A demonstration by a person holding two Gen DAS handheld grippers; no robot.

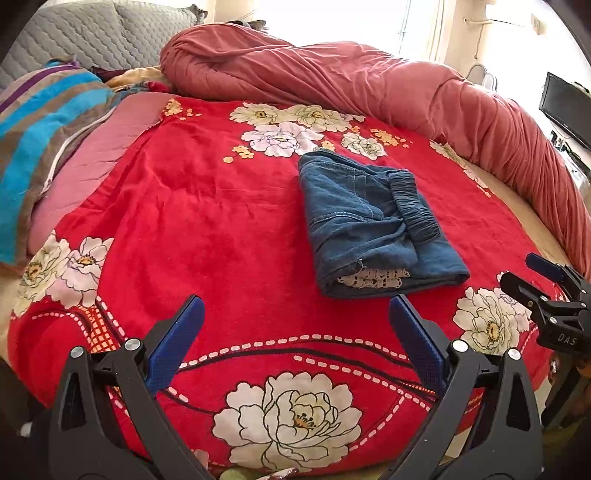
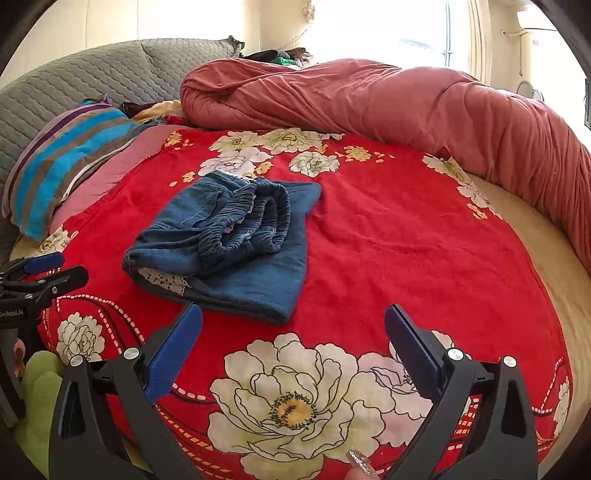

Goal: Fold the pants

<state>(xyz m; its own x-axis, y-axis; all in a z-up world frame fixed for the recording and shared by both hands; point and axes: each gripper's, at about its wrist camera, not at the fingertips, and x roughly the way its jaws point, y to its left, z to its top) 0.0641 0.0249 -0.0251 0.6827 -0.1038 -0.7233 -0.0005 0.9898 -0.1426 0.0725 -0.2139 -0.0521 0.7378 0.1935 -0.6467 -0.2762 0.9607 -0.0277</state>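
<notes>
**Pants folded and lying free — both tools clear of the cloth**

Left side of the bed: a striped pillow (image 1: 48,122) and a grey quilted headboard (image 1: 92,33) sit well apart from the work. No part in the task.

Left gripper (image 1: 295,332): jaws spread wide, nothing between them. It hangs above the red flowered blanket (image 1: 207,229), just short of the near edge of the bundle and not touching it.

Centre: the pants (image 1: 365,221) — blue denim — lie on the blanket as a compact, layered packet. The gathered waistband (image 2: 255,218) sits on top; a strip of white lace shows at the near fold. The top layer looks slightly rumpled around the waistband.

Right gripper (image 2: 293,332): also wide open and empty, above the blanket with the bundle ahead and to its left. A fingertip of the person shows at the bottom edge of this view.

Far right: a rolled pink duvet (image 2: 443,107) along the back of the bed, apart from the pants.

Judgement: folding appears essentially done. Any next move would be light tidying — closing on an uneven corner and squaring it.
</notes>
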